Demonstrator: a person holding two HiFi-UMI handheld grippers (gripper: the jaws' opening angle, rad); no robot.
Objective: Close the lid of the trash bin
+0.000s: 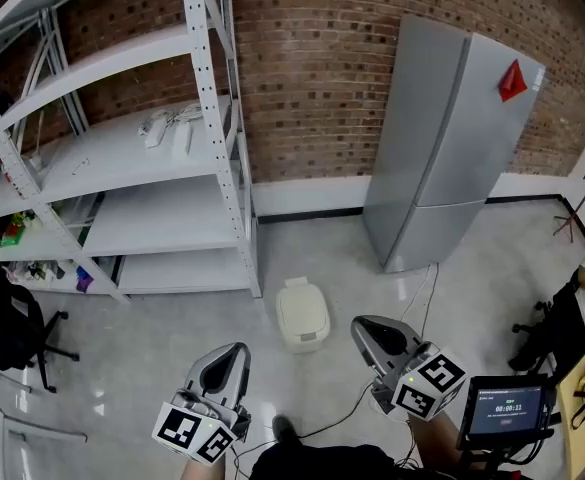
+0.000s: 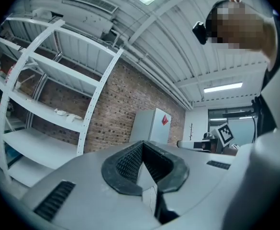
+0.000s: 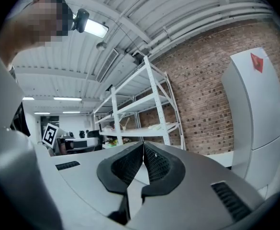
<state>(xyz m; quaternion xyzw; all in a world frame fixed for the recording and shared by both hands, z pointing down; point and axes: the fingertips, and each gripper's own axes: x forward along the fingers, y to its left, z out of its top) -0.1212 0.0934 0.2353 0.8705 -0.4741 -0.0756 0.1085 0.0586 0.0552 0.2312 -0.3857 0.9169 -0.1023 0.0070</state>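
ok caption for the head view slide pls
Left gripper and right gripper, both shut and empty, held short of a cream trash bin standing between white shelving and a grey fridge

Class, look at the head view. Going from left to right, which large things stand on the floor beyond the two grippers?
White shelving rack → trash bin → grey refrigerator → seated person at the right edge.

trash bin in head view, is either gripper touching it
No, the trash bin stands apart from the left gripper and the right gripper.
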